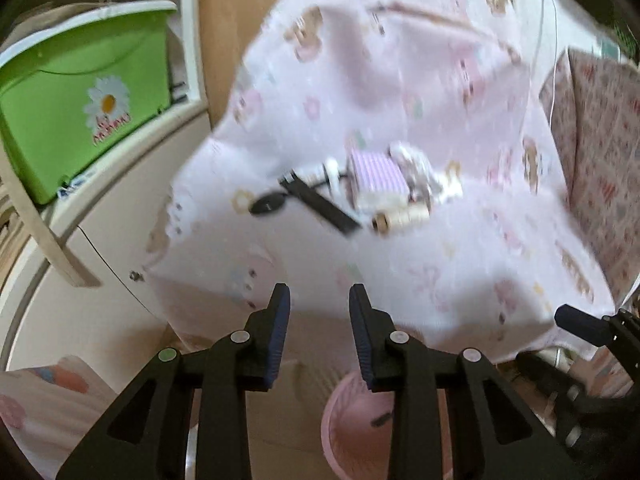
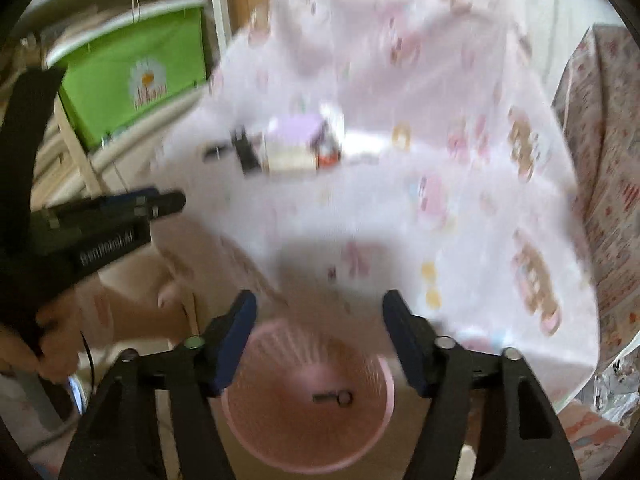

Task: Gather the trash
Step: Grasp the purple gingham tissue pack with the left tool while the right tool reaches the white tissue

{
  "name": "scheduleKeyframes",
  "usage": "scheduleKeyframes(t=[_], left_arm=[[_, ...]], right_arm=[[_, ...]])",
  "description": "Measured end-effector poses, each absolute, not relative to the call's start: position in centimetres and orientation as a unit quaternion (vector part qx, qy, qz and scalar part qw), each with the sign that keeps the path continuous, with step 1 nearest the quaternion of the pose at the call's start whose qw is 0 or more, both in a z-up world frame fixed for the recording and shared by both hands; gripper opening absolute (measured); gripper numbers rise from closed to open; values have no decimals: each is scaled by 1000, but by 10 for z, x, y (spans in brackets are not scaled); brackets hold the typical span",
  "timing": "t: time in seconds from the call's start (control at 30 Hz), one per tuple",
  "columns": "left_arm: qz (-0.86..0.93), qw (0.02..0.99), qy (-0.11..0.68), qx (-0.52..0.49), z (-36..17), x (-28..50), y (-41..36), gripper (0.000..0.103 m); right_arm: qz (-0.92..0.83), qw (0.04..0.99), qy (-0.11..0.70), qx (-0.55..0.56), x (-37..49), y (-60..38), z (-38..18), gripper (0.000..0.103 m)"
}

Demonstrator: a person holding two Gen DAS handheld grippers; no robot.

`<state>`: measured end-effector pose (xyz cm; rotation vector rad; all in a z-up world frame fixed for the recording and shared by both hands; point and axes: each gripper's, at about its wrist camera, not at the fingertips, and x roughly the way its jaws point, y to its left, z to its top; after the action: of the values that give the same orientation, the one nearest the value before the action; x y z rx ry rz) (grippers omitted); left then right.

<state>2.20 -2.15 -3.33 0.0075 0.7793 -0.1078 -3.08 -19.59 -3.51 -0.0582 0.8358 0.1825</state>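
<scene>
- A worktop (image 1: 400,80) draped in a pale pink cartoon-print cloth fills most of both views.
- Off to one side, a green storage box (image 1: 80,100) with a daisy sticker sits on a white shelf (image 1: 120,152).
- Below the worktop's edge stands a pink slatted basket (image 2: 372,432) holding one small dark item (image 2: 332,398).
- Blurred clutter (image 1: 376,184) lies mid-cloth.
- Left tongs (image 1: 320,336) and right tongs (image 2: 320,344) are both spread, gripping nothing.

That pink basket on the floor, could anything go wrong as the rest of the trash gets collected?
The pink basket sits just past the table's edge, so a badly aimed drop could miss it. The trash pile sits on a loose tablecloth; a gripper could snag the cloth. The thread spool might roll off.
</scene>
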Motion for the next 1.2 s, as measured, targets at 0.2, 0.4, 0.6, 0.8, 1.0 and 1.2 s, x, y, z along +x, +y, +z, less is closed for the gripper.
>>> scheduleKeyframes(t=[0.2,0.4,0.6,0.8,1.0,1.2], left_arm=[[-56,931,361,23,2,41,-15,33],[-57,940,336,24,50,83,-11,64],[-61,940,335,24,62,118,-11,76],[-61,930,361,15,33,134,-13,79],[-80,913,399,20,0,144,-26,79],[-109,898,426,9,-13,158,-38,77]], right_arm=[[87,920,383,-13,-10,-197,-2,39],[81,926,368,4,25,-215,29,39],[67,938,339,-31,57,-226,48,40],[58,938,343,4,81,-239,37,47],[41,936,351,0,93,-244,20,49],[25,935,354,12,104,-255,14,53]])
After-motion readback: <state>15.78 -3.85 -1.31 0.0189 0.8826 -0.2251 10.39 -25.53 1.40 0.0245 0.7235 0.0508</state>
